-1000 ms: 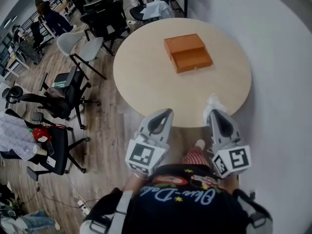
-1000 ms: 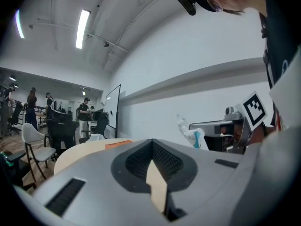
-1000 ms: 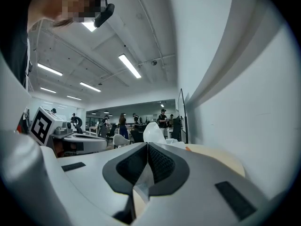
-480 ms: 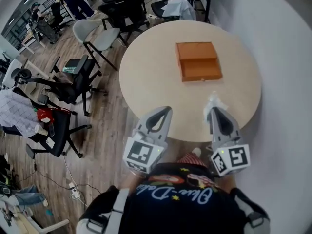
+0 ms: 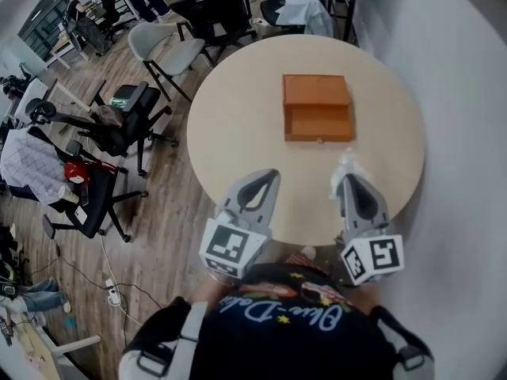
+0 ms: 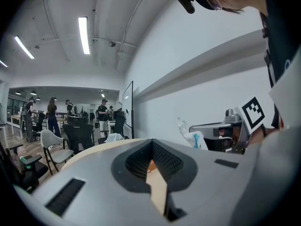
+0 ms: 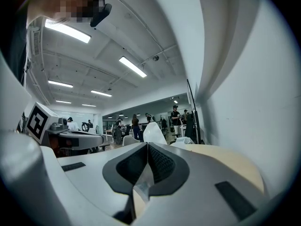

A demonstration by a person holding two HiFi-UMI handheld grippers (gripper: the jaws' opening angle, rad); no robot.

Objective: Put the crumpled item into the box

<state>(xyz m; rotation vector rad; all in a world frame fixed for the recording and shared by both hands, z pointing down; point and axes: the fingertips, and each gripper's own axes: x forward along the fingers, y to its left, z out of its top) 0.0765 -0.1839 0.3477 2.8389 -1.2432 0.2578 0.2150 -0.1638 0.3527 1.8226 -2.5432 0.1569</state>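
An orange box (image 5: 316, 92) lies on the far half of a round beige table (image 5: 230, 125), with its open tray towards me. My right gripper (image 5: 343, 177) hovers over the table's near edge, shut on a crumpled whitish item (image 5: 344, 163) that sticks out past its tips. That item (image 7: 152, 133) rises above the shut jaws of the right gripper (image 7: 147, 148) in its own view. In the left gripper view the item (image 6: 193, 136) shows off to the right. My left gripper (image 5: 271, 175) hangs level beside the right one; its jaws (image 6: 151, 148) are shut on nothing.
A white wall (image 5: 451, 70) runs close along the table's right side. Several office chairs (image 5: 162, 50) stand on the wooden floor to the left and behind the table. A white garment (image 5: 305, 10) hangs over a chair at the far edge. People stand far back in the room.
The head view has shifted, so the table and box sit squarer and nearer. Both grippers now reach slightly further over the table's near edge. The right one still holds the crumpled item.
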